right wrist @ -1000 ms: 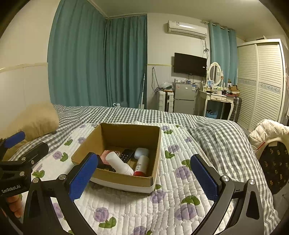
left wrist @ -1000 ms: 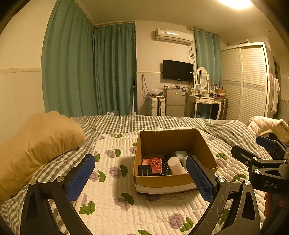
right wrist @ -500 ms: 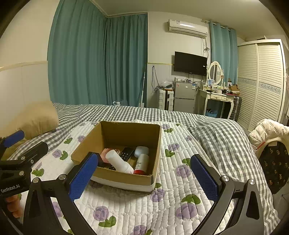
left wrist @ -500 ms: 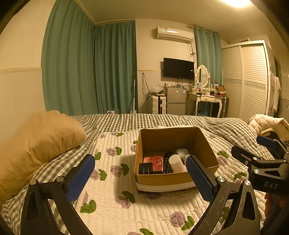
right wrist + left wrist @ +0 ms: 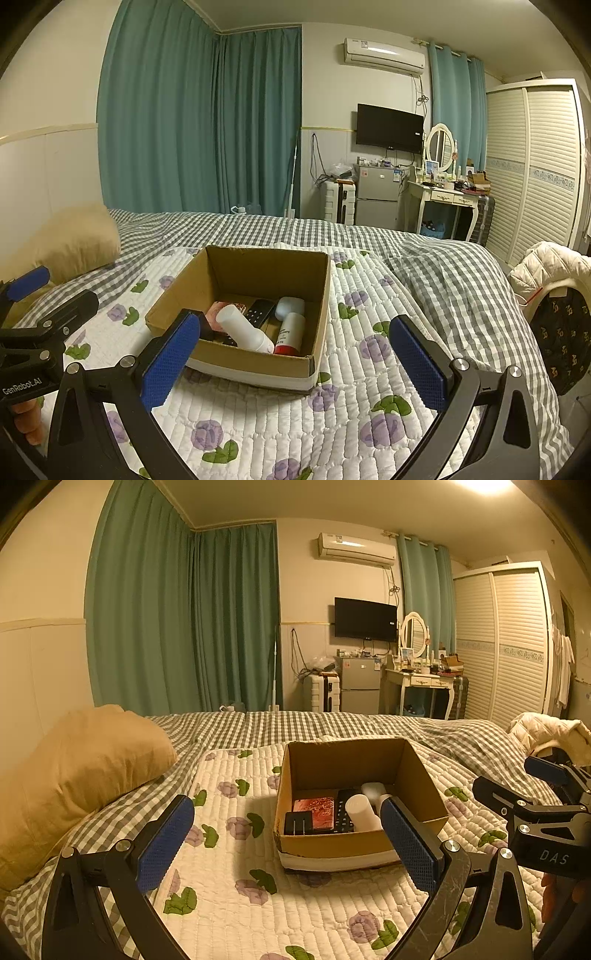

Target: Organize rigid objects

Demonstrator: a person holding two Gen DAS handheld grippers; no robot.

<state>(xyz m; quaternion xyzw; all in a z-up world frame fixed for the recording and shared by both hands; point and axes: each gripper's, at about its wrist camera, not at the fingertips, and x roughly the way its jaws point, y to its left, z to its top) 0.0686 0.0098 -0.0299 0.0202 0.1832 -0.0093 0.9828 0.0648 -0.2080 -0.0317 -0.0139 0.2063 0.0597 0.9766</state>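
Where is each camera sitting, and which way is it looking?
Left wrist: on the left gripper, facing the open brown cardboard box on the flowered white quilt; its open jaws and the right gripper show.
Right wrist: on the right gripper, facing the box; its open jaws and the left gripper show.
Shared: box, quilt.

Partly hidden behind the box (image 5: 258, 365) wall and a blue pad (image 5: 168, 360): pink card (image 5: 218, 312), perhaps a remote (image 5: 260, 312).
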